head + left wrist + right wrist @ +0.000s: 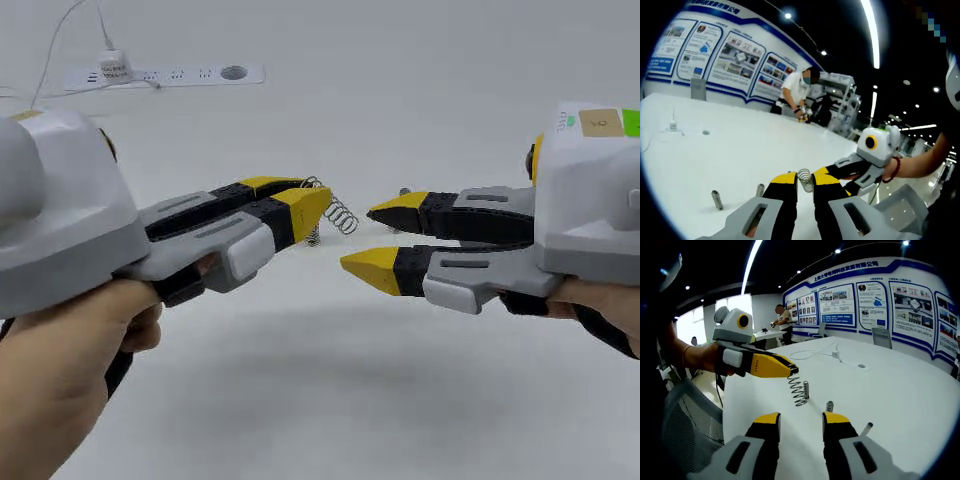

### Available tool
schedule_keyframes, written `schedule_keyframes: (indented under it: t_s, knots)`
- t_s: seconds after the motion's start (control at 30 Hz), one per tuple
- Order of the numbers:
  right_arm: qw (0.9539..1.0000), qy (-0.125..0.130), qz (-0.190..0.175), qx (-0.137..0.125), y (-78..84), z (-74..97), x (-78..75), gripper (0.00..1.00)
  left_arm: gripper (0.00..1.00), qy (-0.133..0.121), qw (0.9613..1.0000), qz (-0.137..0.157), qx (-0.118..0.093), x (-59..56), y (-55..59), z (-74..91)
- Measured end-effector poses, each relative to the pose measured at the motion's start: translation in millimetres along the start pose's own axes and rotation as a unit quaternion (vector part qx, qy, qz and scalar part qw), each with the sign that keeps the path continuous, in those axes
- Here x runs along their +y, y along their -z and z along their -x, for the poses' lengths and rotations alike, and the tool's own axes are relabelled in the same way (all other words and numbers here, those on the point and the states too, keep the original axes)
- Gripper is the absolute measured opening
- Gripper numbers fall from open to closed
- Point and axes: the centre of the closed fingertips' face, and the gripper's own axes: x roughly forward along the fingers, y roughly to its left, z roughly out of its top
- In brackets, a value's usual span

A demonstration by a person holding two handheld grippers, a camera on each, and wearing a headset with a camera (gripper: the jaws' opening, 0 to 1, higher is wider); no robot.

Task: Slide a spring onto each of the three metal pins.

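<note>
My left gripper point(312, 203) is shut on a loose steel spring point(341, 216), which sticks out past its yellow tips over the white table point(300, 380). That spring point(805, 180) stands between the shut jaws in the left gripper view, and in the right gripper view the spring point(799, 390) hangs from the left gripper point(790, 371). My right gripper point(368, 240) faces it from the right, open and holding nothing point(801, 419). Short metal pins stand below: one point(313, 237) under the left tips, others point(806, 389) point(829, 406) point(866, 429) nearby. The middle pin looks coiled.
A white power strip point(165, 75) with a plugged cable lies at the table's far left. A grey mesh chair point(685, 425) stands at the table's edge. A person point(799, 92) works at another bench further back, in front of wall posters point(875, 292).
</note>
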Motion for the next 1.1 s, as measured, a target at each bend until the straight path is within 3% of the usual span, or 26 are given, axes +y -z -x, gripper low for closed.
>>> schedule_keyframes:
  t_s: [0.1,0.37,0.73,1.1]
  knots:
    - [0.9999,0.009,-0.006,0.007,3.6,2.3,-3.4,0.41,0.11,0.002,0.9993,-0.037,0.010,-1.4,-2.1,-5.1]
    - [0.9989,0.031,-0.024,0.024,13.0,9.1,-12.5,0.51,0.11,0.006,0.9943,-0.102,0.032,-3.2,-3.0,-23.8]
    - [0.9971,0.056,-0.042,0.030,23.5,19.4,-21.2,0.52,0.11,0.012,0.9890,-0.140,0.045,-4.9,-4.6,-48.0]
    - [0.9946,0.078,-0.062,0.029,34.9,27.3,-34.0,0.53,0.11,0.008,0.9800,-0.188,0.065,7.5,1.2,-75.6]
